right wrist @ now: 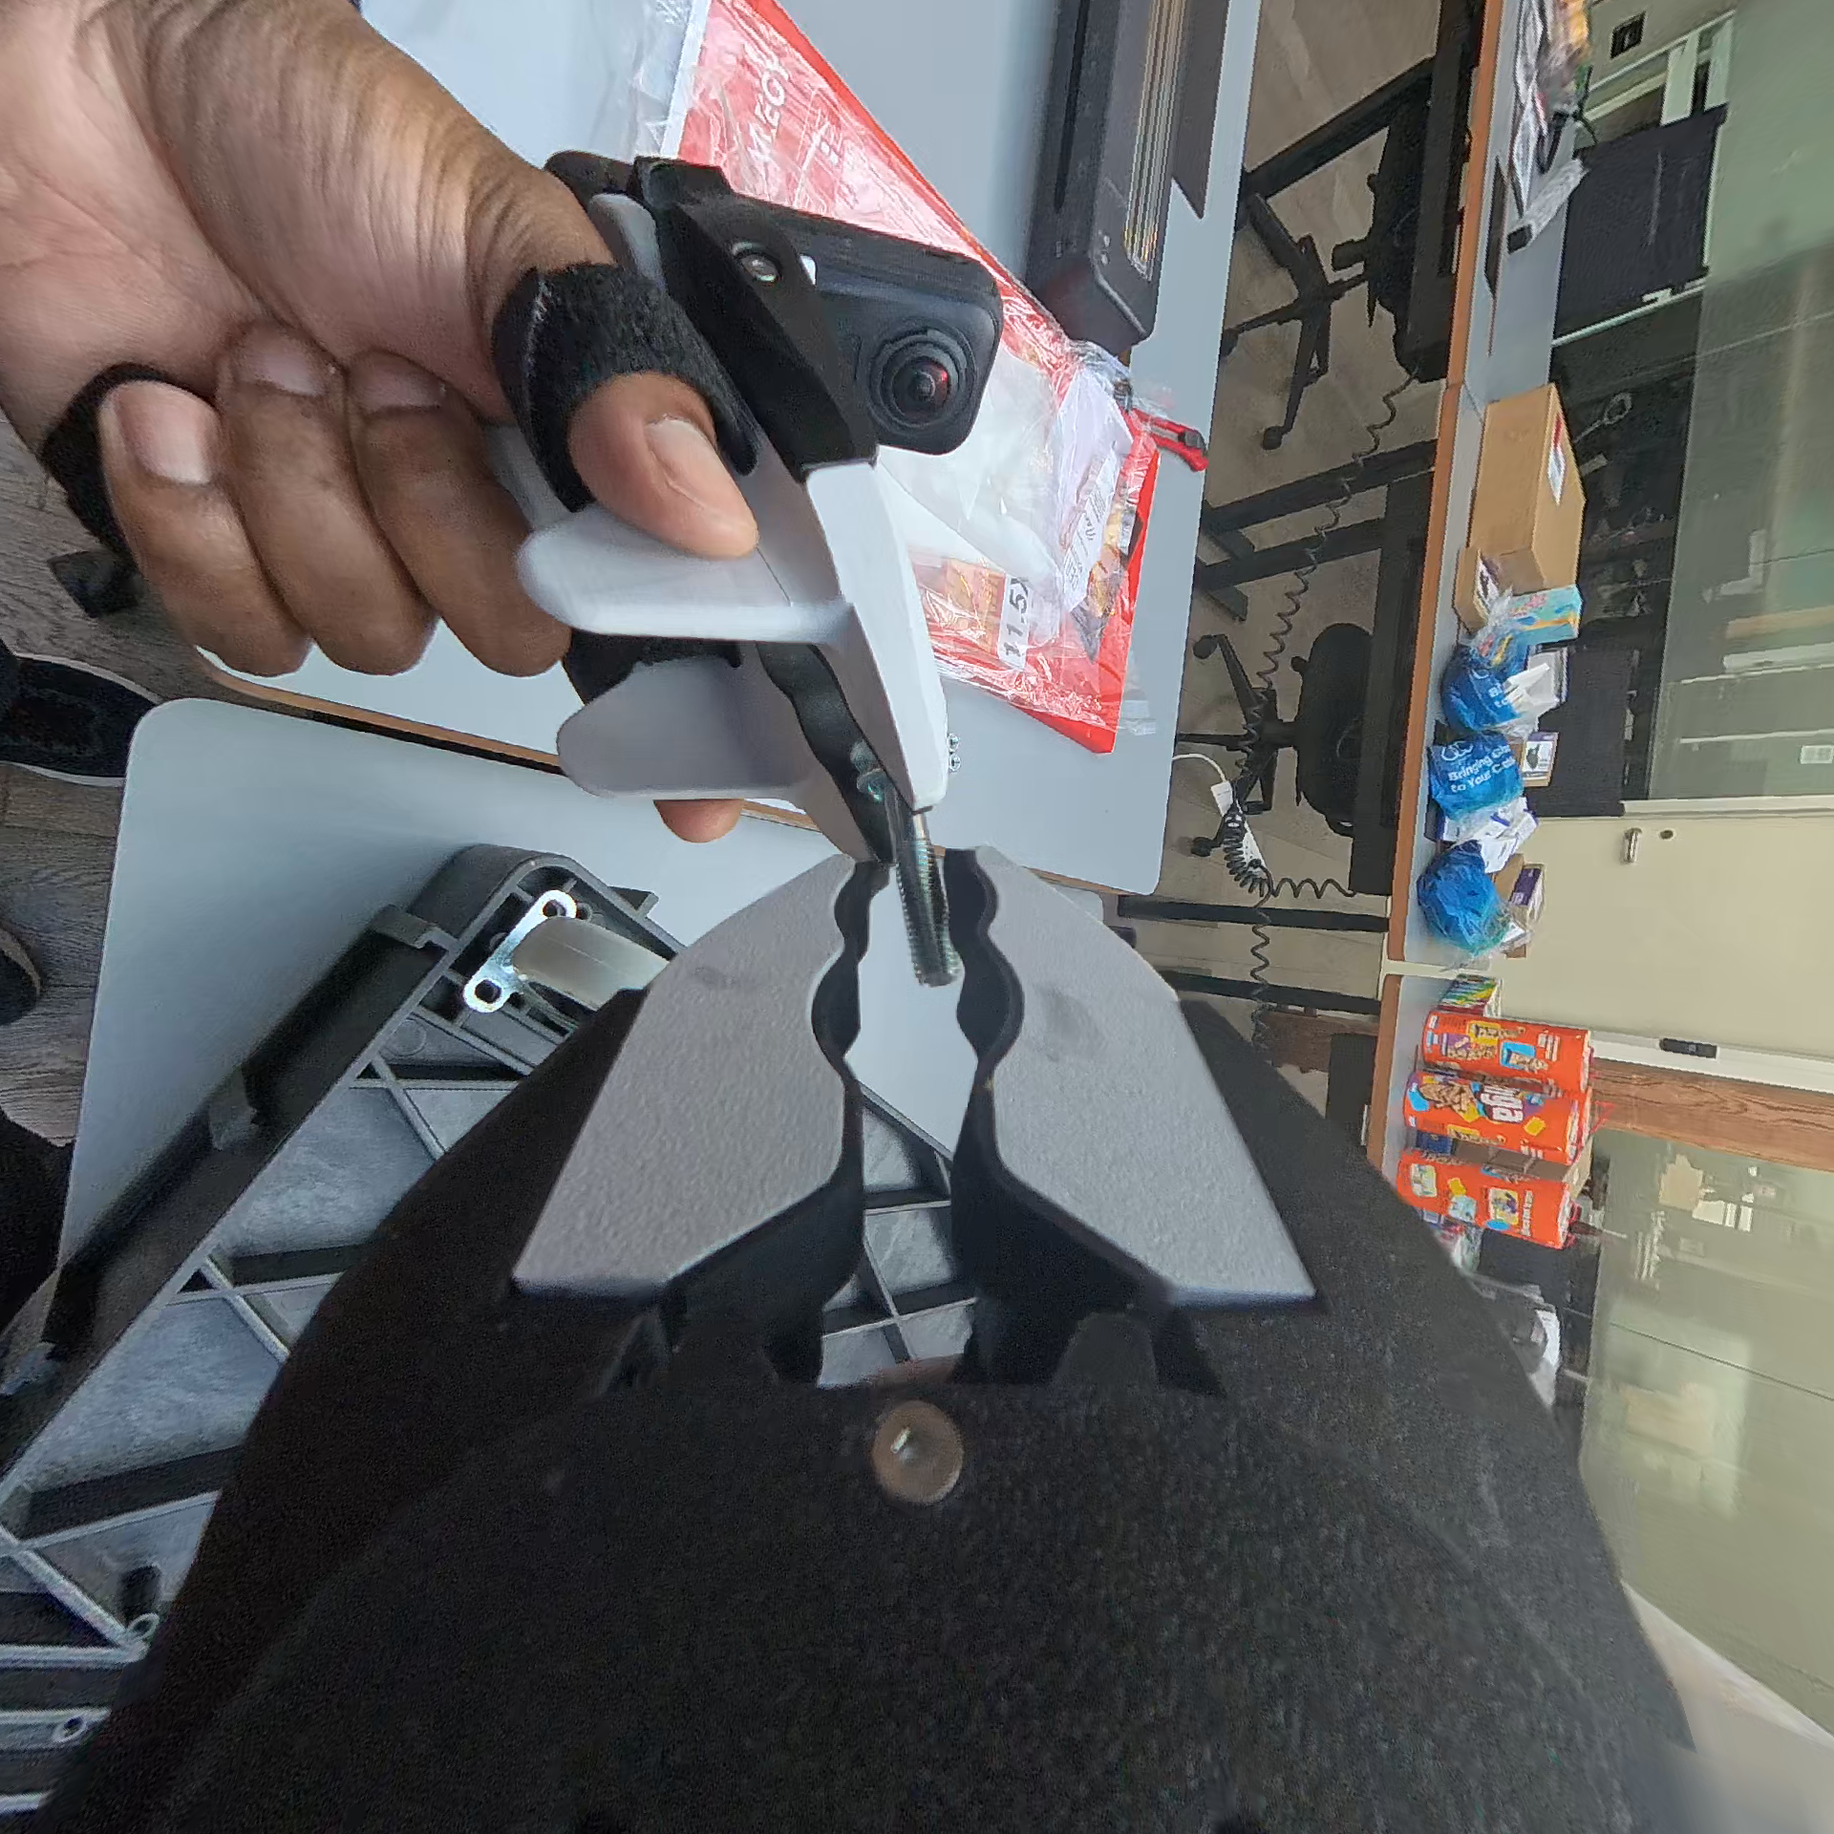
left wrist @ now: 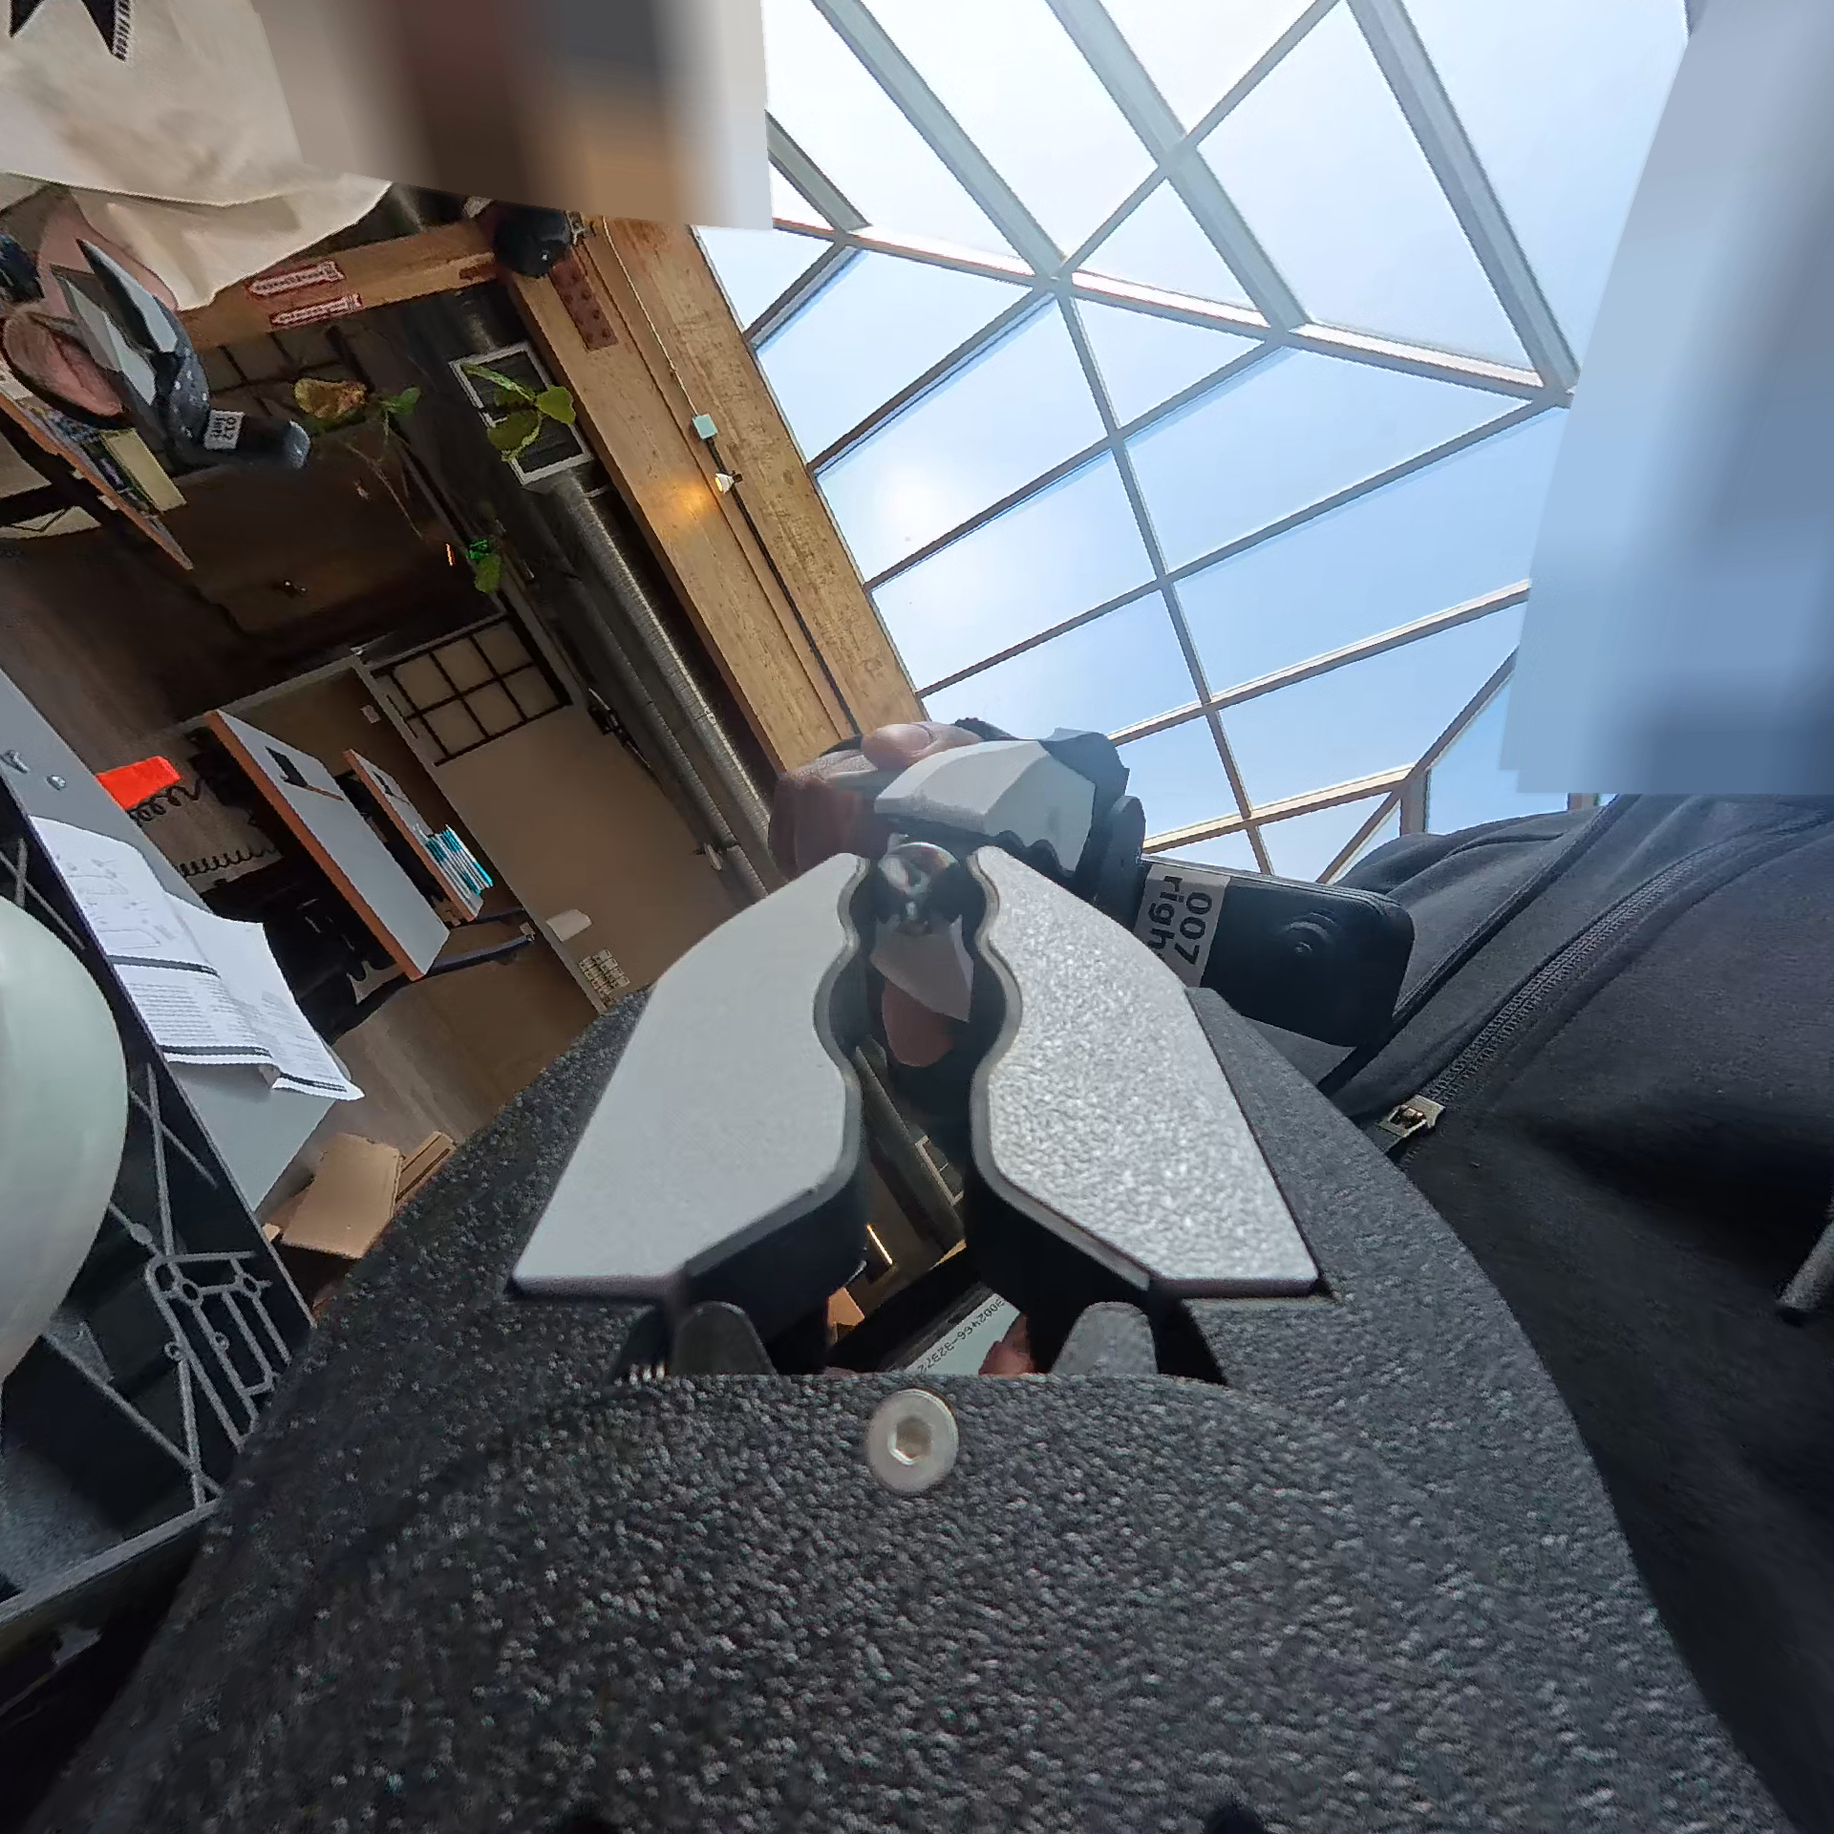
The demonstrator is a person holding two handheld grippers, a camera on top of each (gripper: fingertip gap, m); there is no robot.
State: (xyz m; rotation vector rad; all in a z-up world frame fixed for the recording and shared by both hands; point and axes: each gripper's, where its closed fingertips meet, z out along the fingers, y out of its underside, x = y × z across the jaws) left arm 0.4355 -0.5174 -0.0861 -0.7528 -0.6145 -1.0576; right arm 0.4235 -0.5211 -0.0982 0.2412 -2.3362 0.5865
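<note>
Silver threaded metal bolt [right wrist: 923,913] hangs in the air above a pale grey worktop [right wrist: 298,794], pinched at its head end by the left tool [left wrist: 918,893]. The person's hand [right wrist: 248,298] squeezes that tool's white trigger, and its jaws are closed narrowly on the bolt. In the left wrist view the bolt's shiny round head shows between the tips, against a glass skylight [left wrist: 1191,447] overhead.

The right tool [right wrist: 908,863] faces the left tool tip to tip. Its two grey wavy-edged fingers stand a little apart, with the bolt's shaft pointing down into the gap between their tips. The free end lies close against one finger; I cannot tell whether it touches. The right tool grips nothing.

Below the right tool, a grey ribbed plastic panel [right wrist: 397,1092] lies on the worktop. A red plastic-wrapped packet [right wrist: 794,119] lies farther back.
</note>
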